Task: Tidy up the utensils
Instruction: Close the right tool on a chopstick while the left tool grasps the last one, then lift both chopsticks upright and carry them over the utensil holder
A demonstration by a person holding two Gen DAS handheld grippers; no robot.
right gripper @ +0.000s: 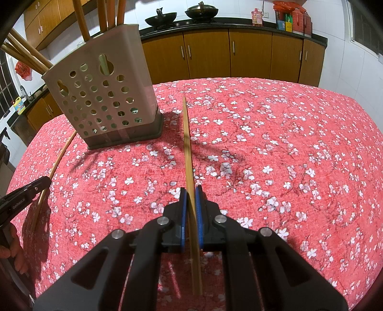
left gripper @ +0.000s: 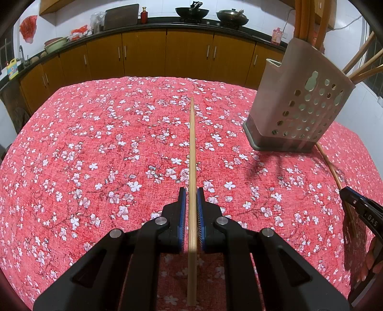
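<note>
Two bamboo chopsticks are in hand, one to each claw. The left claw is closed on a chopstick that runs straight forward from between its blue pads, its tip out over the table. The right claw grips a second chopstick the same way, pointing slightly left toward the holder. Both sticks look lifted off the cloth, though the fisheye makes the gap hard to judge.

Between the two claws stands the perforated plastic utensil holder, upright on the red blossom-print tablecloth. Several chopsticks already stand in it, leaning out over the rim, so part of the sorting is done. What is left, as far as these views show, is to drop these two sticks in; no other loose utensils lie on the cloth.

Behind the table runs a dark kitchen counter over wooden cabinets, with two woks on the stove.
</note>
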